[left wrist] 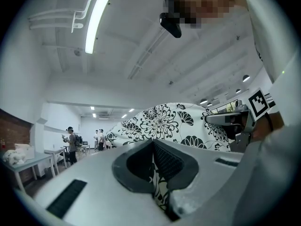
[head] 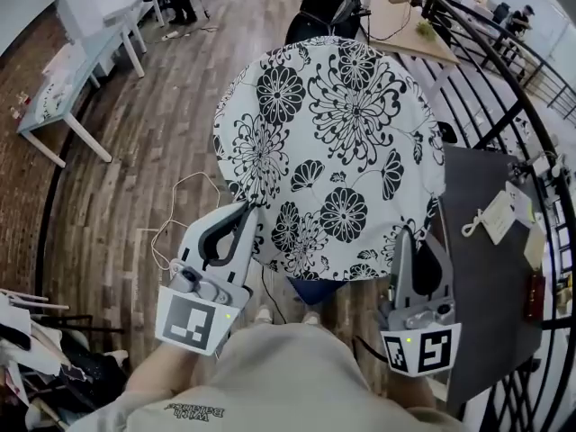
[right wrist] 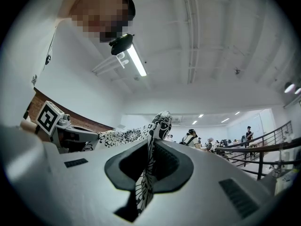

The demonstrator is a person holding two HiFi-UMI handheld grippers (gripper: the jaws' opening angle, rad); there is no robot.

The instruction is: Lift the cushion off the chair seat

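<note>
A round white cushion (head: 333, 142) with black flower print hangs in the air in front of me, over the wooden floor. My left gripper (head: 245, 212) is shut on its near left edge. My right gripper (head: 407, 238) is shut on its near right edge. In the left gripper view the printed fabric (left wrist: 164, 121) runs down between the closed jaws of the left gripper (left wrist: 153, 147). The right gripper view shows a fold of the cushion (right wrist: 160, 121) pinched in the right gripper (right wrist: 151, 147). A blue seat (head: 315, 288) peeks out just under the cushion's near edge.
A dark table (head: 486, 268) with a paper tag stands at the right, next to a black railing (head: 504, 88). White tables (head: 81, 70) line the left side. A black chair (head: 324, 7) is behind the cushion. A cable (head: 180, 196) lies on the floor.
</note>
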